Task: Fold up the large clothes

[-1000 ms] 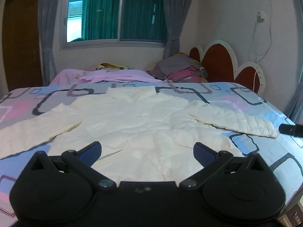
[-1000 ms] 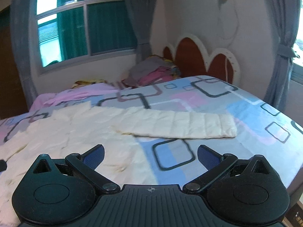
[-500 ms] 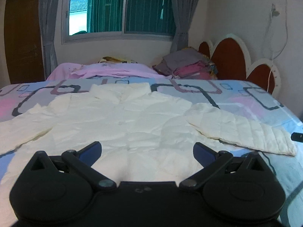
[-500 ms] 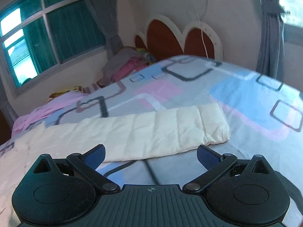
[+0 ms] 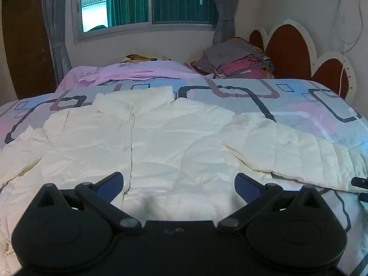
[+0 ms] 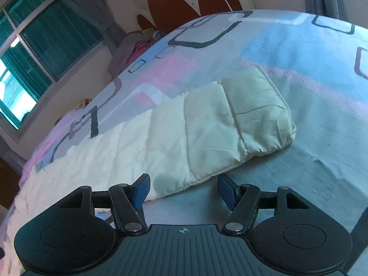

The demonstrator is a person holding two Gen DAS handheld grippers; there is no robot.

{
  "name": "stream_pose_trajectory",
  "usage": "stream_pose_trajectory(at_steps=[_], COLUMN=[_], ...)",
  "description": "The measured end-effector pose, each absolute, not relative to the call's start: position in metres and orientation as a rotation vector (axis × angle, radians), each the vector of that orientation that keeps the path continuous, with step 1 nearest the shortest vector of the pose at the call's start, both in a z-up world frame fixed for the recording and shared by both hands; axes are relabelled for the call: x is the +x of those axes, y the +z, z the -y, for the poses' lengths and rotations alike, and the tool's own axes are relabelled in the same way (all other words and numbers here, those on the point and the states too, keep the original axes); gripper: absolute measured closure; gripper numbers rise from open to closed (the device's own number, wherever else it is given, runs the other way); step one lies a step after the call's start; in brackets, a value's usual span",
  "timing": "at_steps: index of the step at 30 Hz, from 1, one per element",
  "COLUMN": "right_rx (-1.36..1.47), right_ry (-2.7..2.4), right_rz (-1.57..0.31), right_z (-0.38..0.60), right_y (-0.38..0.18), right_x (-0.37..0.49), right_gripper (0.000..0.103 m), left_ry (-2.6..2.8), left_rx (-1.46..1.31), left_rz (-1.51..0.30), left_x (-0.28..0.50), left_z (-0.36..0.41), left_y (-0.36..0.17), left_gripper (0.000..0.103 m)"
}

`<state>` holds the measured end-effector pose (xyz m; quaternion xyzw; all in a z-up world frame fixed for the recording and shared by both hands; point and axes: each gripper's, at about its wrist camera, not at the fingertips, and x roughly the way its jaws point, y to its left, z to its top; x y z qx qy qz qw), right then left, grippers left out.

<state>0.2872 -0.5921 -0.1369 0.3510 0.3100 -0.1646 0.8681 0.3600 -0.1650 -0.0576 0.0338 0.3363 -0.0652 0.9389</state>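
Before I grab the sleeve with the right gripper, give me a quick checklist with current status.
1. Jacket spread flat on the bed: ok.
2. Sleeve lying straight, cuff visible: ok.
3. Right gripper lined up on the sleeve's near edge: ok.
4. Right jaws closing, nothing gripped yet; pads touching fabric: cannot tell.
5. Left gripper open above the jacket front, holding nothing: ok.
6. Grippers clear of each other: ok.

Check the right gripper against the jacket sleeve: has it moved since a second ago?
Yes. The right gripper has come in low toward the sleeve cuff, which now lies just ahead of its closing jaws; nothing is between them.
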Motion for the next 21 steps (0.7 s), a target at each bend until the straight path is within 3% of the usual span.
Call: stream_pose_trajectory(at_steps=[5, 9, 10, 13, 21], right_rx=[0.789, 0.74, 0.73, 0.647, 0.397], right_ry=[-0.388, -0.432, -0.44, -0.447, -0.284], right_rz=[-0.609, -0.63, -0.632, -0.615, -0.492], right_z=[0.607, 0.609, 0.61, 0.602, 0.528], right_y=[-0.139, -0.137, -0.135, -0.125, -0.061], right_x=[0.287, 0.296, 0.297, 0.307, 0.337], right_gripper=[0.04, 0.07, 0.082, 0.095, 0.096], left_ry=[-0.119, -0.085, -0.074, -0.045, 0.029], left_rx=[0.082, 0.069, 0.063, 0.06, 0.027], left_rz=[-0.69, -0.708, -0.715, -0.725, -0.728], left_x=[0.373, 0.385, 0.388, 0.392, 0.404], left_z=[0.171, 0.163, 0.159, 0.143, 0.077], left_y=[-0.055, -0.054, -0.054, -0.052, -0.047], left_gripper=[0.0, 0.0, 0.0, 0.0, 0.0])
